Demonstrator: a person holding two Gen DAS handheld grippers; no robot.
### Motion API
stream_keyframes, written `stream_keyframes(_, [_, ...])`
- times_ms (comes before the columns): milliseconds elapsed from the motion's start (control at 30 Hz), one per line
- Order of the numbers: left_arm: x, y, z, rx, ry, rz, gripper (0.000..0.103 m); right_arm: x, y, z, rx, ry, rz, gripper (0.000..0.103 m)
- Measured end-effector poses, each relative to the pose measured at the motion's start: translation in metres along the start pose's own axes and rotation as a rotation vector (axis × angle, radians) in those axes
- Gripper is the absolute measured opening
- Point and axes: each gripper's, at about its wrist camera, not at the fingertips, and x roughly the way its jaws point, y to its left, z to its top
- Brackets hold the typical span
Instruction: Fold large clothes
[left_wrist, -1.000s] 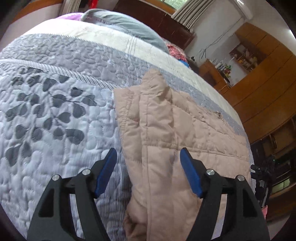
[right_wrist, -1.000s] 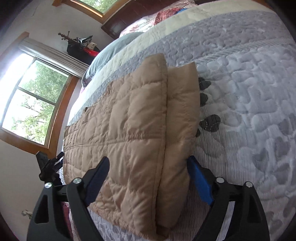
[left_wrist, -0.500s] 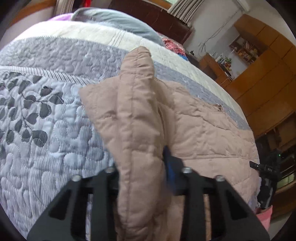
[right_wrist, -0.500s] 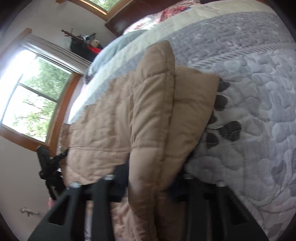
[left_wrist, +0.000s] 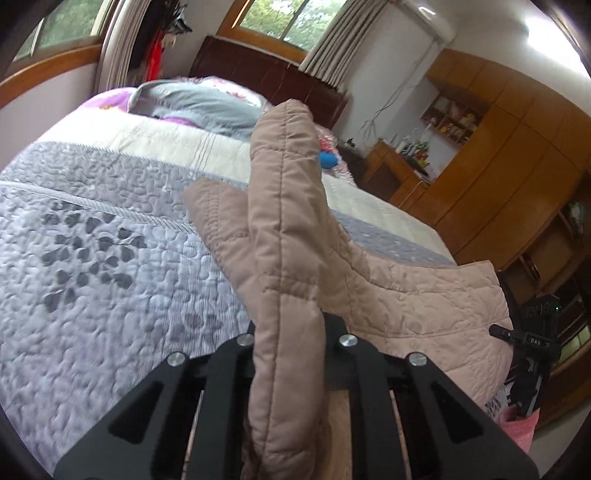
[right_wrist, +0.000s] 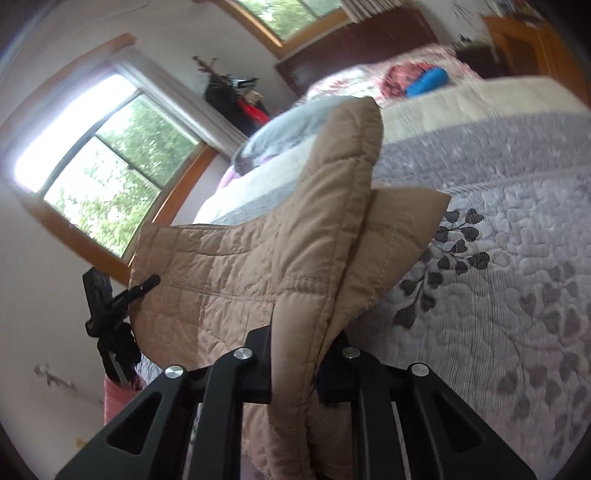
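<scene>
A tan quilted jacket (left_wrist: 288, 229) lies partly on the grey quilted bedspread (left_wrist: 92, 266). My left gripper (left_wrist: 290, 332) is shut on a thick fold of the jacket and holds it lifted, so the fold stands up in front of the camera. In the right wrist view the same jacket (right_wrist: 258, 266) is pinched by my right gripper (right_wrist: 295, 343), also shut on a raised fold. The jacket sags between the two grips. The fingertips of both grippers are hidden by the fabric.
Pillows (left_wrist: 192, 107) and a dark wooden headboard (left_wrist: 273, 77) are at the far end of the bed. A wooden wardrobe (left_wrist: 517, 155) stands to the right. A black tripod with a device (left_wrist: 535, 339) stands at the bed's edge, also in the right wrist view (right_wrist: 110, 306). A window (right_wrist: 103, 166) is on the wall.
Both grippers closed on the jacket's edge folds, then lifted them off the bedspread. The cameras now tilt up and see more of the room.
</scene>
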Motion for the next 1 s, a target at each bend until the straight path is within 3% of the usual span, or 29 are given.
stream_keyframes(233, [-0.057,0.011,-0.053,0.028,0.021,-0.013,0.012,-0.028,0.020,-0.059,-0.042,0.046,-0.003,0.015])
stream_keyframes(367, [-0.047,0.028,-0.082,0.014,0.084,0.021,0.012,-0.009,0.005,-0.094,-0.012,0.124,-0.036,0.015])
stream_keyframes(500, [-0.019,0.053,-0.112,0.015,0.143,0.107,0.015,0.014,-0.022,-0.120,0.058,0.173,-0.086,0.019])
stream_keyframes(600, [-0.002,0.069,-0.129,0.015,0.171,0.141,0.021,0.023,-0.042,-0.129,0.109,0.188,-0.087,0.023])
stream_keyframes(867, [0.009,0.076,-0.147,0.060,0.121,0.191,0.026,0.041,-0.061,-0.134,0.142,0.205,-0.054,0.029])
stream_keyframes(1000, [-0.008,0.078,-0.143,-0.002,0.123,0.181,0.034,0.029,-0.055,-0.130,0.111,0.197,-0.110,0.046])
